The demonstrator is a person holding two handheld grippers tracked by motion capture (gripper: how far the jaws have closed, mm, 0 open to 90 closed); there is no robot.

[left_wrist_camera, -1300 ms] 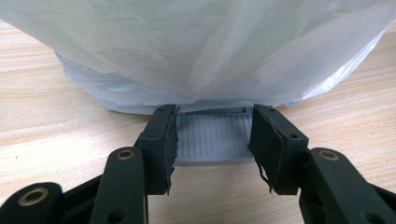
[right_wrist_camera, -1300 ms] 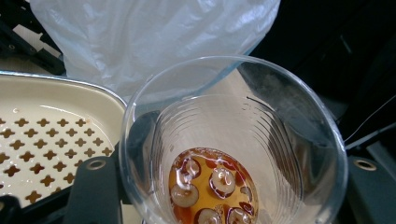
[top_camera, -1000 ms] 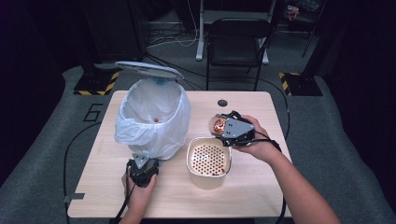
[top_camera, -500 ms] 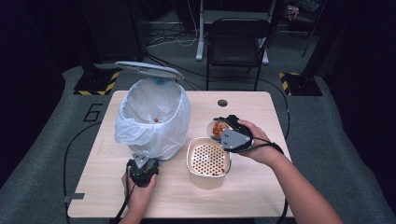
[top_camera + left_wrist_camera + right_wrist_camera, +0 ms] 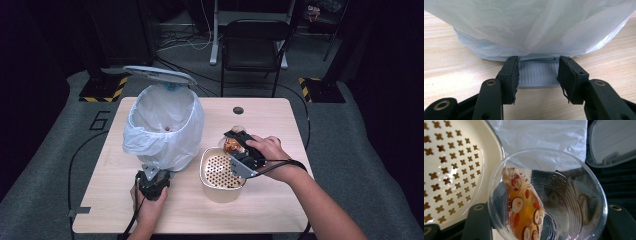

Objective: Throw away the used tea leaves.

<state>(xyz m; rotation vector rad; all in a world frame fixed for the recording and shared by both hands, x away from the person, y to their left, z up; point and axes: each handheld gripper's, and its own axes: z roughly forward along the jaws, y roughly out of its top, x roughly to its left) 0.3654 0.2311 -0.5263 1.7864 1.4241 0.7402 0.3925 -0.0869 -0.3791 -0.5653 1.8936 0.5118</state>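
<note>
While tilted over the strainer:
Cup: clamped in right gripper jaws.
Left gripper: jaws clamped on bin pedal.

Only readable mark: a large "6" on the grey floor mat, left of the table, seen in the high view. Nothing legible on the bin, cup or strainer.

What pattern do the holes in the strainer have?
Small star-like cutouts in the cream strainer, clearest in the right gripper view.
</note>
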